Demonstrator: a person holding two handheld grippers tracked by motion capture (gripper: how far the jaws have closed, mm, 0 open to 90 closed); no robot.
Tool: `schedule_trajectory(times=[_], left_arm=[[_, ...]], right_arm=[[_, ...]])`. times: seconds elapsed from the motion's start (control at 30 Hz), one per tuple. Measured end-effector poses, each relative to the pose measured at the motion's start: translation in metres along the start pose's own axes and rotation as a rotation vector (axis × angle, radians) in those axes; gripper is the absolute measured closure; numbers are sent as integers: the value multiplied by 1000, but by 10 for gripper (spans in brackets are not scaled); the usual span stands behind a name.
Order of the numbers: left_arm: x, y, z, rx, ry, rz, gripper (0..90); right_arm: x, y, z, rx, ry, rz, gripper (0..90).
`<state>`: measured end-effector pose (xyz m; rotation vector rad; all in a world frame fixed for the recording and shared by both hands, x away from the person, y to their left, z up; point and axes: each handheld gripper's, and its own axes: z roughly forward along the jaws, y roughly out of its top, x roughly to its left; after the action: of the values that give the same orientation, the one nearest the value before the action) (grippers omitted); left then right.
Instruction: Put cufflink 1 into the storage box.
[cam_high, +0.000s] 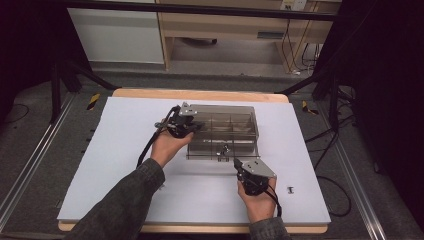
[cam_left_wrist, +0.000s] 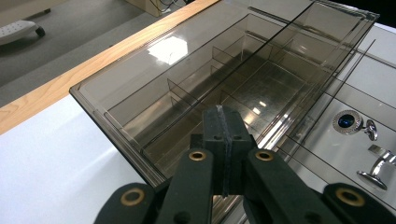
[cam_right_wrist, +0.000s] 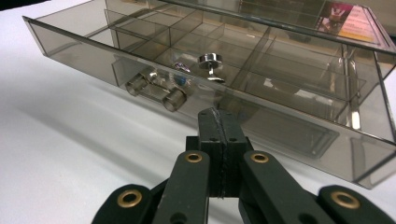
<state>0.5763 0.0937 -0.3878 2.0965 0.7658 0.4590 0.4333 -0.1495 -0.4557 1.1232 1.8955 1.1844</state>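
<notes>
A smoky clear plastic organiser box (cam_high: 225, 116) stands mid-table with its divided drawer (cam_high: 222, 147) pulled toward me. Silver cufflinks (cam_right_wrist: 210, 65) lie in a drawer compartment; one has a blue face (cam_left_wrist: 348, 121). My left gripper (cam_high: 192, 125) is at the box's left end, its jaws shut with nothing between them (cam_left_wrist: 223, 112), just over the box's near wall (cam_left_wrist: 140, 79). My right gripper (cam_high: 239, 162) is shut and empty (cam_right_wrist: 217, 116), low over the table just in front of the drawer front, right of its clear bar handle (cam_right_wrist: 154, 91).
A small metal piece (cam_high: 290, 189) lies on the white table cover (cam_high: 125, 150) to the right of my right hand. The wooden table edge (cam_high: 200, 94) runs behind the box. Cables trail from both grippers toward me.
</notes>
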Motion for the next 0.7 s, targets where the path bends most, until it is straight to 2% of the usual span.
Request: schedule_trajectory(times=[0.23, 0.7], left_arm=[[0, 1, 0, 8, 3, 5, 900], [-1, 2, 2, 10, 1, -2, 900]], right_arm=[[-3, 3, 6, 3, -4, -5, 900], [-19, 10, 23, 6, -8, 29, 900]])
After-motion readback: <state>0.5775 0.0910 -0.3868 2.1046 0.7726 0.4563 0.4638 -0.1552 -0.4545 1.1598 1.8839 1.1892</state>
